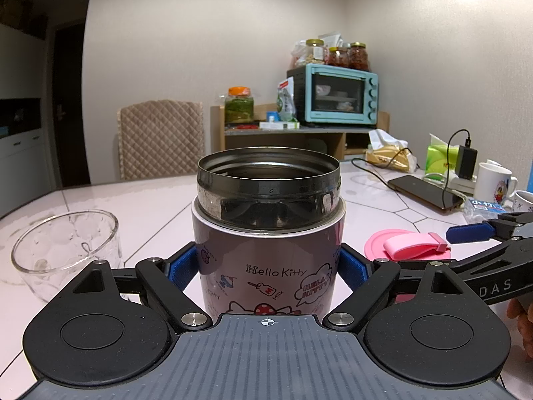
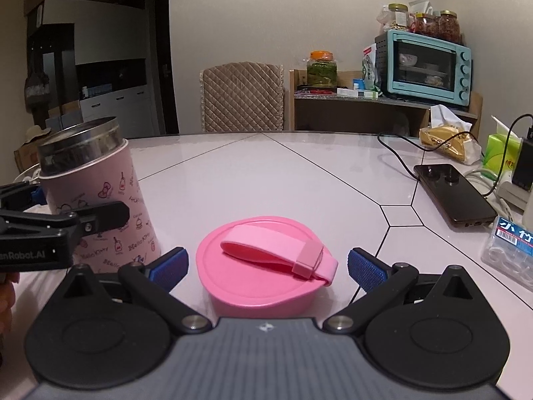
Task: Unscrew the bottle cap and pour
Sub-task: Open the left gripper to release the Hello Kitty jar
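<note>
Cap is off. The pink lid (image 2: 263,263) lies flat on the tabletop (image 2: 299,180), lower centre of the right wrist view, between the right gripper (image 2: 266,266) pads; those pads stand clear of it on both sides, so that gripper is released.

Left gripper (image 1: 268,266) is clenched on the pink bottle (image 1: 266,266), blue pads against its sides. Bottle stands upright, mouth open, centre of the left wrist view.

We judge the unscrew step done and the pour next. The empty glass (image 1: 66,250) sits at the left of that frame, near the bottle but apart. The next move calls for lifting the bottle, carrying it left and tipping its rim over the glass.

Open tabletop lies between the two. Phone (image 2: 453,196), cable and mugs (image 1: 493,180) crowd the right side; the right gripper should back away there carefully. We can't tell what's inside the bottle.
</note>
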{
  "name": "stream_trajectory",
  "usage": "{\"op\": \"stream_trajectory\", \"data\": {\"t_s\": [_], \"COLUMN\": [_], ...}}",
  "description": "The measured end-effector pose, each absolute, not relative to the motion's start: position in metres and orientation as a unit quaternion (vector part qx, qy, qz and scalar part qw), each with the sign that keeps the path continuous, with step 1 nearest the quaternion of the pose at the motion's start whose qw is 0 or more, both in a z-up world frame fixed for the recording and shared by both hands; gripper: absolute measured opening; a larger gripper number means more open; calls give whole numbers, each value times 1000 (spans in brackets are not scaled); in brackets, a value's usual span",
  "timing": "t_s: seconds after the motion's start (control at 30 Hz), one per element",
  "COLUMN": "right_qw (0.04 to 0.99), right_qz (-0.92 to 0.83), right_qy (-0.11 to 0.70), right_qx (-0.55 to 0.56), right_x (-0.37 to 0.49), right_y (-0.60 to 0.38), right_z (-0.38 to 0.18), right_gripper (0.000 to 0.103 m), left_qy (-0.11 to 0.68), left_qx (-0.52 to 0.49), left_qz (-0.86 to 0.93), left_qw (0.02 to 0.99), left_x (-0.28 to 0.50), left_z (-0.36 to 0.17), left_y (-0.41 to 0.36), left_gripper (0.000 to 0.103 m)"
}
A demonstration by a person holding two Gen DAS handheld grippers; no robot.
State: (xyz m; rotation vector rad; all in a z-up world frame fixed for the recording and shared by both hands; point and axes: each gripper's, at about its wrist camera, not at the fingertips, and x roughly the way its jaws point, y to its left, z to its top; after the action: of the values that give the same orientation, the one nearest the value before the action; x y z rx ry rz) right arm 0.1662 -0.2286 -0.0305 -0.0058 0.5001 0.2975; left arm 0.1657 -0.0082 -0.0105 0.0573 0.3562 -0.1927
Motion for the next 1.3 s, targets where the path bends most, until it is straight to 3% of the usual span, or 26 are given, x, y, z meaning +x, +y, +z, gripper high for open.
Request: {"op": "stream_trajectory", "data": {"t_s": [0.5,0.87,1.3], "right_qw": [960,961,963], "right_qz": [140,138,133], "right_qy": [241,241,234], "right_qx": [0,2,12], "right_x": [162,161,159], "right_y": [-230,-231,-233], "right_z": [-31,-30,-30], "right_gripper": [103,103,103], "left_qy": [178,176,178], "left_qx": [35,34,40], "left_qz": [-100,-105,-108], "left_qw": [978,978,977], "left_x": [167,165,165], "left_z": [-11,-11,-11], "left_y": [-9,-9,-11], "left_gripper": [93,103,103]}}
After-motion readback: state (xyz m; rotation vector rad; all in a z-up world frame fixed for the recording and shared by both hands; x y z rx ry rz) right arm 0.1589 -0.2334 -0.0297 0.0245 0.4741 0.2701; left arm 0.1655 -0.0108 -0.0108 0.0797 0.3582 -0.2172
